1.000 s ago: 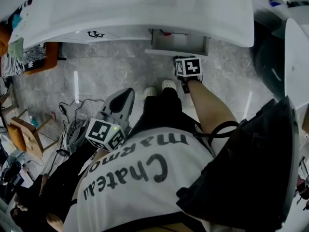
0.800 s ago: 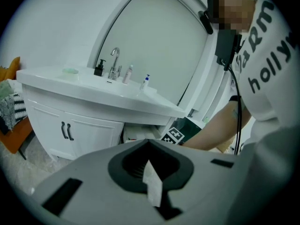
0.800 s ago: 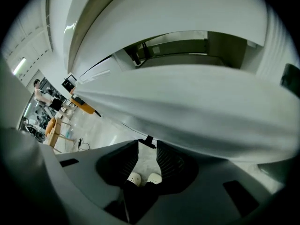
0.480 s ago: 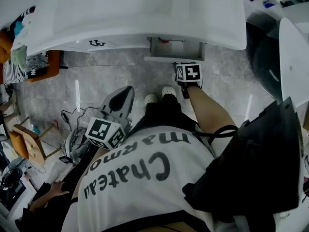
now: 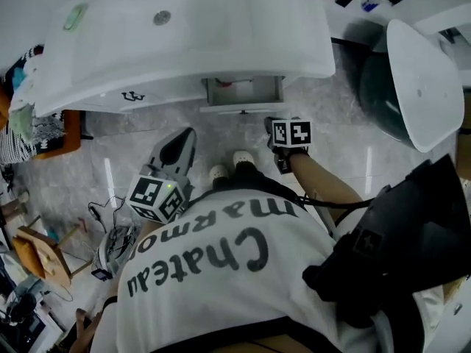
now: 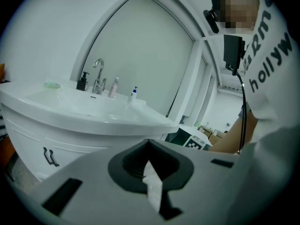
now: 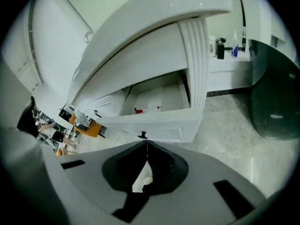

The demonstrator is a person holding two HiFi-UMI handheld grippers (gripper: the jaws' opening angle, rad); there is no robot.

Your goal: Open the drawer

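Opening step: finished, I judge (white panelled drawer (image 7: 159,125) stands pulled out beneath the white washbasin (image 7: 140,36)).
Right gripper (image 7: 146,143): my jaws just closed, empty, near its black knob (image 7: 143,135).
Left gripper (image 6: 149,143): jaws together, empty.
Next: back away.

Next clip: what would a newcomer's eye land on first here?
The drawer under the white basin stands pulled open, with a small red item inside. The right tongs, which have just closed on nothing, point at its dark knob. The left tongs are shut, facing the basin.
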